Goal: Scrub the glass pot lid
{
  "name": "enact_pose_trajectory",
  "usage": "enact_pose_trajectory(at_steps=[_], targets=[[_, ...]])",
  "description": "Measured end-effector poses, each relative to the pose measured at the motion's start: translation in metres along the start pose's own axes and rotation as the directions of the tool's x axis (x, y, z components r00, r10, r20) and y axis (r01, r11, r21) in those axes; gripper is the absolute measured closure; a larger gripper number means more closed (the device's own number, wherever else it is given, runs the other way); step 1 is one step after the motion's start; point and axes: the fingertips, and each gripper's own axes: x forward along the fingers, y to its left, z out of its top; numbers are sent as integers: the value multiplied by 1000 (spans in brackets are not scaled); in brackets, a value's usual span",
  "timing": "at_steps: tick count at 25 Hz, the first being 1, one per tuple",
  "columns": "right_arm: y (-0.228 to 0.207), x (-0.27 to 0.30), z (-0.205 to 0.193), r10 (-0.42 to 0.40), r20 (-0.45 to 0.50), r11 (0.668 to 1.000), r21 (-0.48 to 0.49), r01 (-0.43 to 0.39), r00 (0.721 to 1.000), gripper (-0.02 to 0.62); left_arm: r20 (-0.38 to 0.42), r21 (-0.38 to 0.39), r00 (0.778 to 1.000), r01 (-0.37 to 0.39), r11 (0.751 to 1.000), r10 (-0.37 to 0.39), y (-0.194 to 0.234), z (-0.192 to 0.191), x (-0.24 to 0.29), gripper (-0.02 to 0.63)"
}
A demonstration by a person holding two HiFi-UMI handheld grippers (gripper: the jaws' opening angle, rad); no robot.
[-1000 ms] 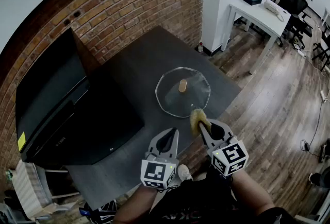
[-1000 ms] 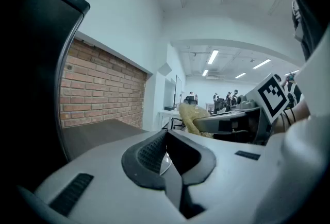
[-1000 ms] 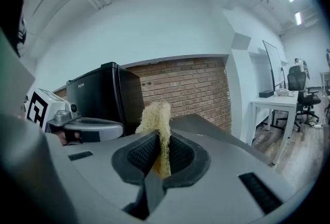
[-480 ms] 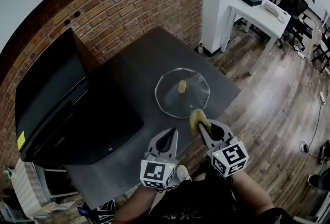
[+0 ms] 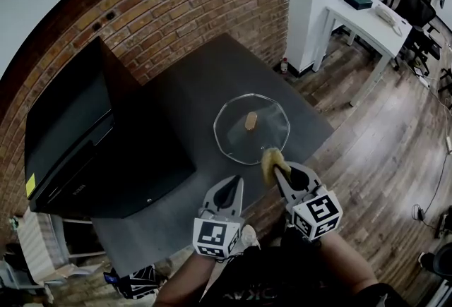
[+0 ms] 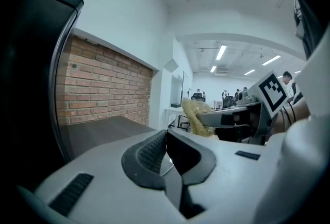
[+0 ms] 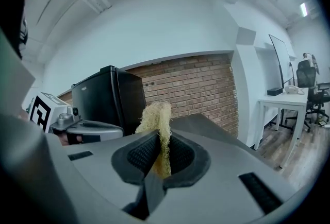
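Near glass pot lid, right gripper pinching scrubber, left gripper closed

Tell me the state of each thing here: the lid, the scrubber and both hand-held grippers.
glass pot lid: lying flat on the dark table, knob up, ungripped.
yellow scrubber: clamped, sticking out past the jaws.
right hand-held gripper: shut on the yellow scrubber.
left hand-held gripper: shut, empty.

A big black appliance fills the tabletop's left side, against the brick wall; a white desk stands well apart.
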Motion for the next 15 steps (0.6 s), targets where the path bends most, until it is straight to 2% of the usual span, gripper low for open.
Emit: enact_pose_trajectory(at_steps=[15], targets=[[-72, 14, 7, 165, -37, 986, 5, -165, 986, 548, -24, -27, 981, -191, 981, 190, -21, 2, 46, 572]])
